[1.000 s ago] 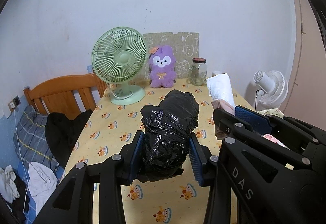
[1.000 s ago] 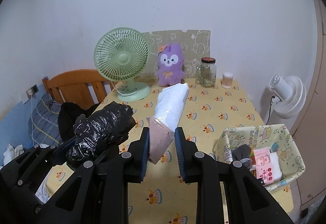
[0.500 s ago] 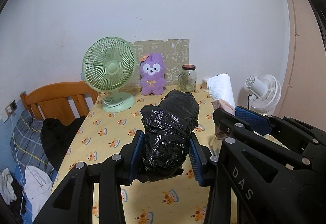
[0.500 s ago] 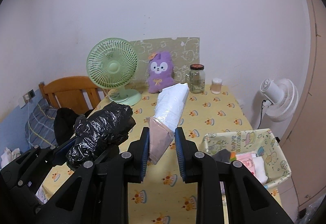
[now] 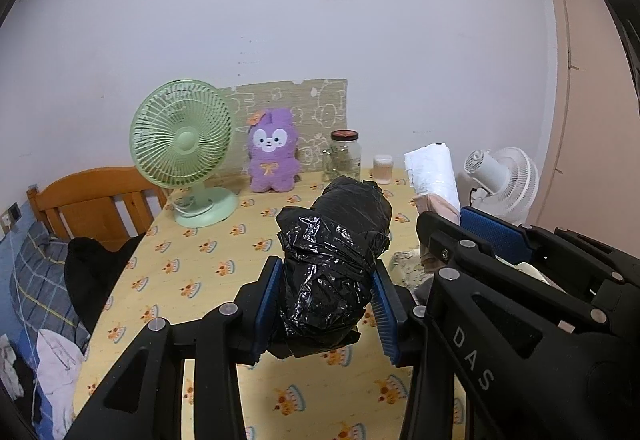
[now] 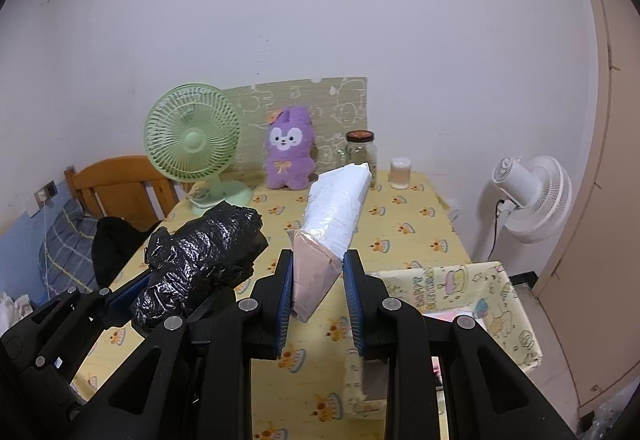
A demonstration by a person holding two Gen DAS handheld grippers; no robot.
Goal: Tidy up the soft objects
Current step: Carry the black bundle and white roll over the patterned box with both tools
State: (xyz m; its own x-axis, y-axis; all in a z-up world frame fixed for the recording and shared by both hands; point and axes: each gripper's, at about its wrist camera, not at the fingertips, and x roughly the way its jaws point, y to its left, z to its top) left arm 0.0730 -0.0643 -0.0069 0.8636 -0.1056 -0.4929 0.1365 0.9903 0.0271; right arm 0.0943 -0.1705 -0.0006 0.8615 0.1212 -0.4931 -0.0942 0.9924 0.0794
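Left wrist view: left claw (image 5: 326,310) clamped on a crumpled black plastic-wrapped bundle (image 5: 334,260), held off the yellow cake-print surface (image 5: 208,280) and pointing ahead along the fingers. Right wrist view: right claw (image 6: 318,286) closed on a long packet with a pink lower end and white plastic-wrapped upper part (image 6: 330,226), likewise lifted, tilted up and away.

Judged mid-task: both soft bundles picked up, neither put away. Low and to the right of the right claw, an open fabric bin with a birthday-cake print (image 6: 516,304), already holding a few pale and pink items; probably the destination, though not certain. Left to do, at a guess: carrying both bundles over the bin, lowering, releasing. Possibly also the purple plush rabbit (image 6: 288,153), far ahead of both claws against the wall, untouched beside the green desk fan (image 6: 194,145) and the glass jar (image 6: 362,155).

Hard to make out: bin contents, largely blocked by the right claw's frame and blurred. Contents of both wrappers unseen. Lower end of the black bundle hidden between the pads. Bin nearly lost behind the right claw's body in the left wrist view.
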